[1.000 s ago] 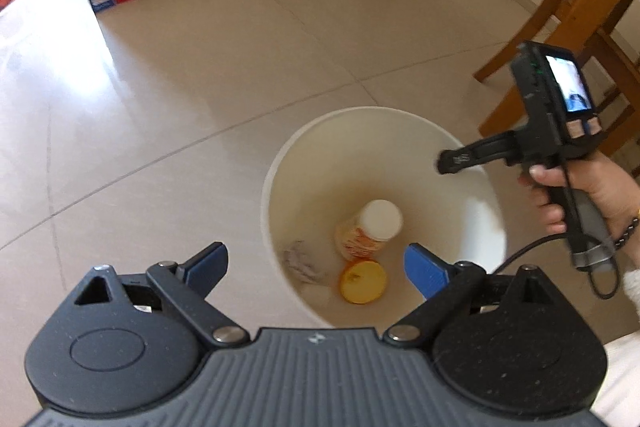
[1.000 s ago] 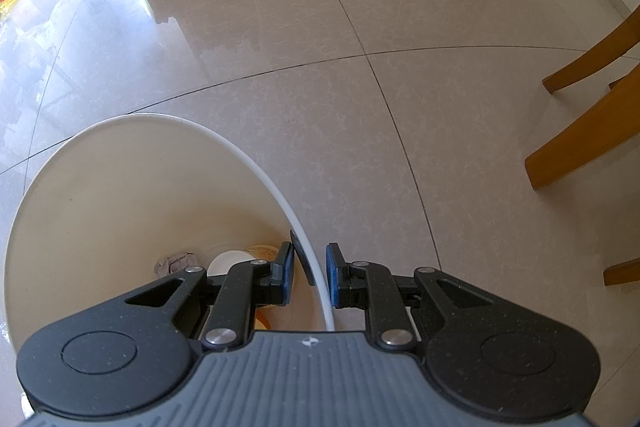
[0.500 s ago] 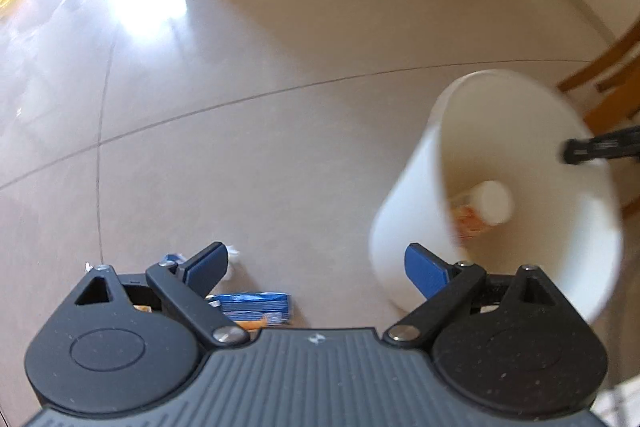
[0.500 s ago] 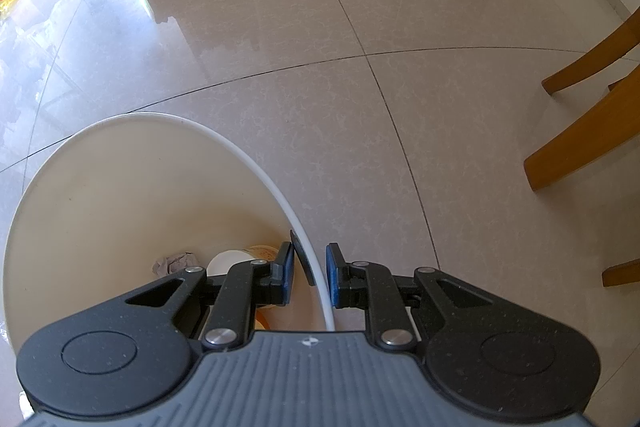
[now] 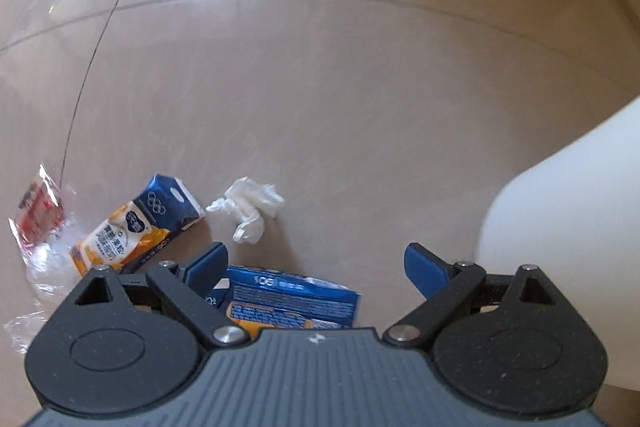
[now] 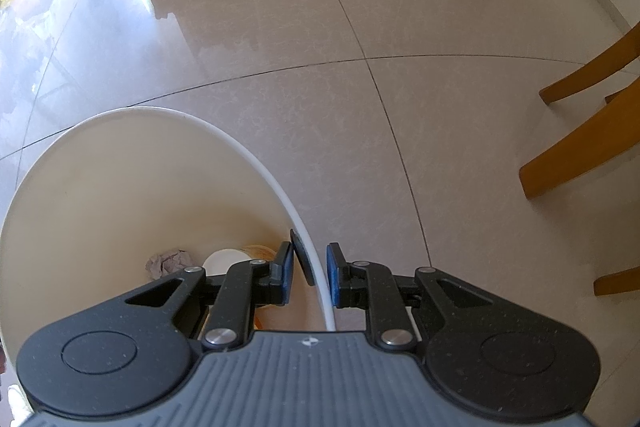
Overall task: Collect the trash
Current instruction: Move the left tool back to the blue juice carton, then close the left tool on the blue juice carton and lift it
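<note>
Task found partly complete. Noted inside white bin (image 6: 120,187): crumpled paper (image 6: 168,263), a white-capped container (image 6: 226,261), something orange beside it, largely hidden. Right gripper (image 6: 309,277) found pinched on bin rim, one finger inside the wall, one outside. Left gripper (image 5: 316,263) found spread wide and empty, poised above floor litter, bin wall at its right.

Still outstanding on tiled floor (image 5: 320,87): blue carton (image 5: 292,303) directly below and between the spread fingers; second carton (image 5: 136,227) just left; white tissue wad (image 5: 250,207) near both; clear plastic wrapper (image 5: 40,223) at far left.

Nearest carton lying flat, long axis running left to right across the fingers' gap, partly hidden by gripper body. Second carton flat, long axis diagonal, blue end pointing up-right toward tissue.
</note>
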`<state>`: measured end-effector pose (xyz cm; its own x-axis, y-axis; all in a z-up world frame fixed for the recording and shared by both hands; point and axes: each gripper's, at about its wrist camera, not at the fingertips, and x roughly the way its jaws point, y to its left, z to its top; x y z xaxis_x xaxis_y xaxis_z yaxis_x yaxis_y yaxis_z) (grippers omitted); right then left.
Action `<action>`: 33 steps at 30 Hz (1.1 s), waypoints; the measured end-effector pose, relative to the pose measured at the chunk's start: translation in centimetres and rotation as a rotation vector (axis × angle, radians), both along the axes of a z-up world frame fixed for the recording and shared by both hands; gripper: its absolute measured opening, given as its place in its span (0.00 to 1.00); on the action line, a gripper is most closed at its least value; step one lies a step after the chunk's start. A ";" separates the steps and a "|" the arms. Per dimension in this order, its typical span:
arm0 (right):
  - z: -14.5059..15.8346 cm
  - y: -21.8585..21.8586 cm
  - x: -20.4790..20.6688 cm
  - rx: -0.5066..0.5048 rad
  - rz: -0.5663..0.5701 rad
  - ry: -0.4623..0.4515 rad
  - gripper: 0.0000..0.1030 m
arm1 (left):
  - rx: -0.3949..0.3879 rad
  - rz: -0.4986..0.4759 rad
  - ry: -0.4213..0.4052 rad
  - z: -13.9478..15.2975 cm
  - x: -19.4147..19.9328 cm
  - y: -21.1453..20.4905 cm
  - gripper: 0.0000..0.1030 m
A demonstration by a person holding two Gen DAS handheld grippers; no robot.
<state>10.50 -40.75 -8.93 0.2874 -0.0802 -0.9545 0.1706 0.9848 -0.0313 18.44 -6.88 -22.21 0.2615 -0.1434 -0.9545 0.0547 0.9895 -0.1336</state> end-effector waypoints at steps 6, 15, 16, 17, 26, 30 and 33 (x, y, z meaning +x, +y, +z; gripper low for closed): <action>0.0 0.3 0.1 -0.009 0.006 0.002 0.20 | -0.013 0.009 -0.005 -2.3 0.6 0.1 0.92; -0.1 1.1 0.2 -0.028 0.015 0.004 0.21 | -0.013 0.010 0.058 -4.1 0.2 0.8 0.92; -0.1 1.1 0.2 -0.028 0.014 0.003 0.21 | -0.025 0.015 0.066 -4.1 -0.1 1.2 0.92; -0.1 1.2 0.2 -0.028 0.014 0.003 0.21 | -0.034 0.023 0.073 -4.1 -0.5 1.6 0.92; -0.3 1.0 0.1 -0.023 0.013 0.004 0.21 | -0.081 0.005 0.113 -3.3 -4.1 3.0 0.92; -0.3 0.9 0.2 -0.021 0.006 0.005 0.21 | -0.058 -0.093 0.125 -3.4 -5.6 1.6 0.93; -0.3 0.8 0.2 -0.022 0.007 0.005 0.21 | -0.017 -0.186 0.128 -3.8 -6.5 -0.1 0.94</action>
<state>10.72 -39.91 -9.24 0.2831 -0.0993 -0.9540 0.1631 0.9851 -0.0541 11.95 -7.02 -25.98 0.1055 -0.1940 -0.9753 0.2175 0.9615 -0.1677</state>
